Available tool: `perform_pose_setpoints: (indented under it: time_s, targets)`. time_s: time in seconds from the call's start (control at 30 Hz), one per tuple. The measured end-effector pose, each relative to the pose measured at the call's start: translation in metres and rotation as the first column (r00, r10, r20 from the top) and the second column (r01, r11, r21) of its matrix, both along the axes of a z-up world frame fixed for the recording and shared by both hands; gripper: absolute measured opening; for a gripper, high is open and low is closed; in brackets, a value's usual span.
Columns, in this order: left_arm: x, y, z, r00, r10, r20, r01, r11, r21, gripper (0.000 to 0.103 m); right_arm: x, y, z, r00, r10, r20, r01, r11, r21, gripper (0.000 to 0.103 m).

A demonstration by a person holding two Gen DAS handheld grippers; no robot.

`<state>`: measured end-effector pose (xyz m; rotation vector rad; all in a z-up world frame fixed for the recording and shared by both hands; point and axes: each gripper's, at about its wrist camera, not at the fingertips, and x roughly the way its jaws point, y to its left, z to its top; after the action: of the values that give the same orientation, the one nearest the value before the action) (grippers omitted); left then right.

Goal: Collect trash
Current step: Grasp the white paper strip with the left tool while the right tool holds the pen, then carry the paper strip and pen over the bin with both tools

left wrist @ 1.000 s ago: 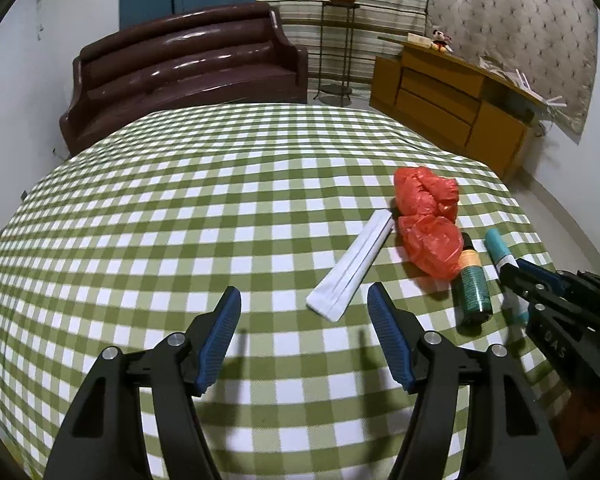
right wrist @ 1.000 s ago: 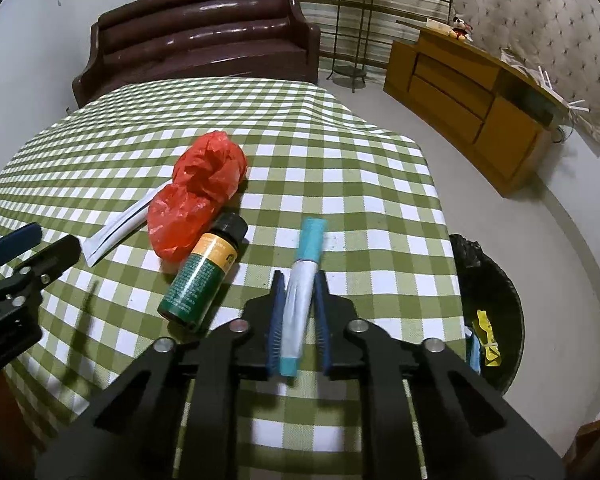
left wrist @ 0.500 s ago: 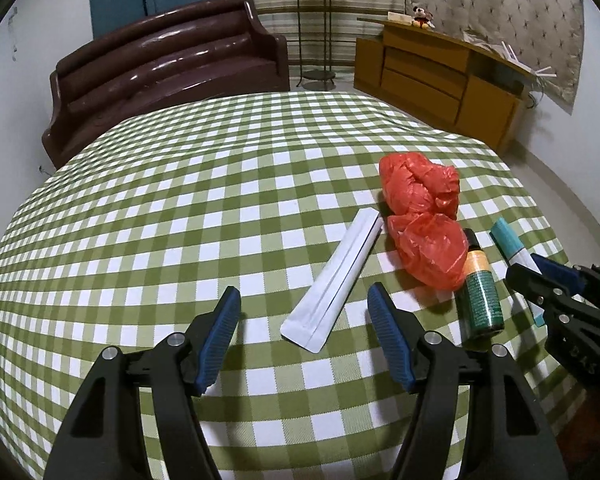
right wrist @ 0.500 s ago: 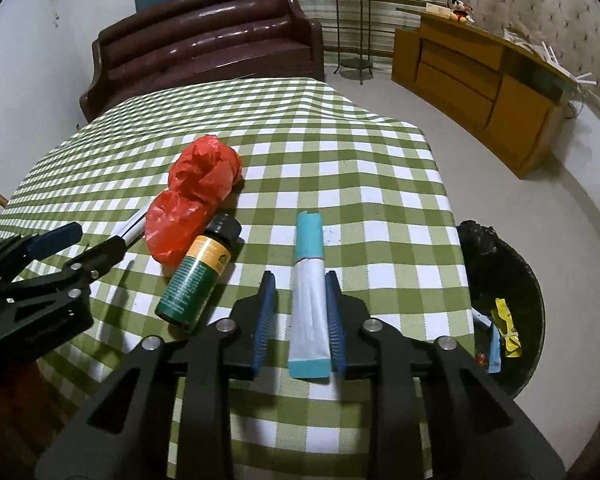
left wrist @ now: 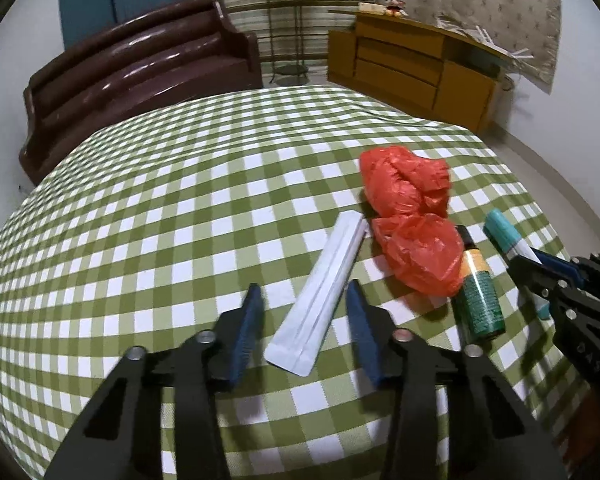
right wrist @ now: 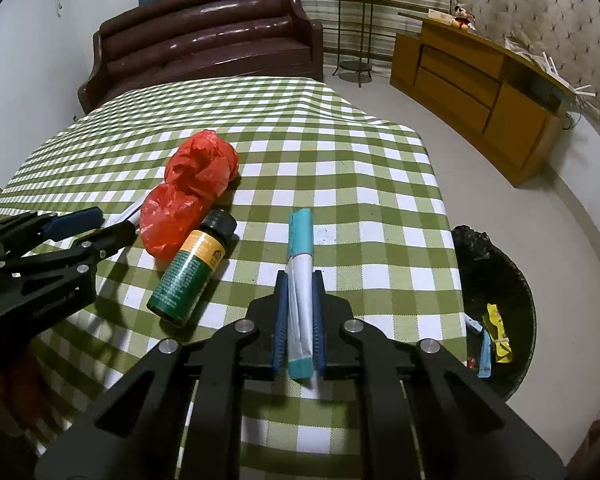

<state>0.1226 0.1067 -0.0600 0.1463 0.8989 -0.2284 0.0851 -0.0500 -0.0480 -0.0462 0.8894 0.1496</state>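
The right gripper has its blue pads pressed on both sides of a rolled white-and-teal packet, bound by a thin band near its far end; the packet lies lengthwise between the fingers, close to the table's right edge. Just left of it lies a small green bottle on its side, black cap pointing away, with an orange label band carrying a small house-like mark; its print is too small to read. Touching the bottle's cap end is a crumpled red plastic bag, bunched in two lumps.

The left gripper straddles the near half of a long flat white paper sleeve that lies slanted beside the bag. Its jaws have just been closing and now stand narrow, with the sleeve between them; the right pad sits at the sleeve's edge, while a strip of cloth still shows before the left pad.

All of this rests on the green-and-white checked tablecloth, which is bare across its left and far parts. On the floor beyond the right edge stands a black-lined waste bin with yellow and blue wrappers inside. The far side holds a brown sofa and a wooden sideboard, with open floor between.
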Motion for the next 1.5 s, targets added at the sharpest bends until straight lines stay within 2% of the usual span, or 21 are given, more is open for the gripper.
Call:
perform_pose_setpoints:
  time_s: [0.07,0.17,0.5,0.77,1.07,1.5]
  targets:
    - [-0.003,-0.004,0.0,1.0,-0.02,0.01,0.019,1.0,0.011,0.024,-0.001,-0.001,0.0,1.0,0.001,0.0,-0.001,1.0,0.006,0.01]
    - [-0.008,-0.008,-0.001,0.999,-0.034,0.027,0.034,0.999,0.033,0.02,-0.002,-0.002,0.001,1.0,0.005,0.004,-0.005,1.0,0.015,0.009]
    - [-0.028,0.004,0.004,0.999,0.035,0.039,-0.035,0.999,-0.014,0.018,-0.013,-0.003,0.008,0.999,0.0,0.035,-0.001,0.999,0.035,0.007]
    - [-0.052,0.006,0.026,0.994,0.068,0.088,-0.062,0.996,-0.067,0.018,-0.025,-0.015,0.024,0.997,-0.018,0.081,0.015,0.999,0.038,0.007]
    - [-0.069,-0.039,0.052,0.987,-0.003,0.16,0.021,0.994,-0.109,0.018,-0.04,-0.06,0.04,0.986,-0.103,0.131,0.101,0.995,0.027,0.007]
    - [-0.063,-0.137,0.052,0.975,-0.127,0.182,0.147,0.984,-0.102,0.018,-0.048,-0.143,0.036,0.96,-0.235,0.155,0.234,0.972,0.026,0.007]
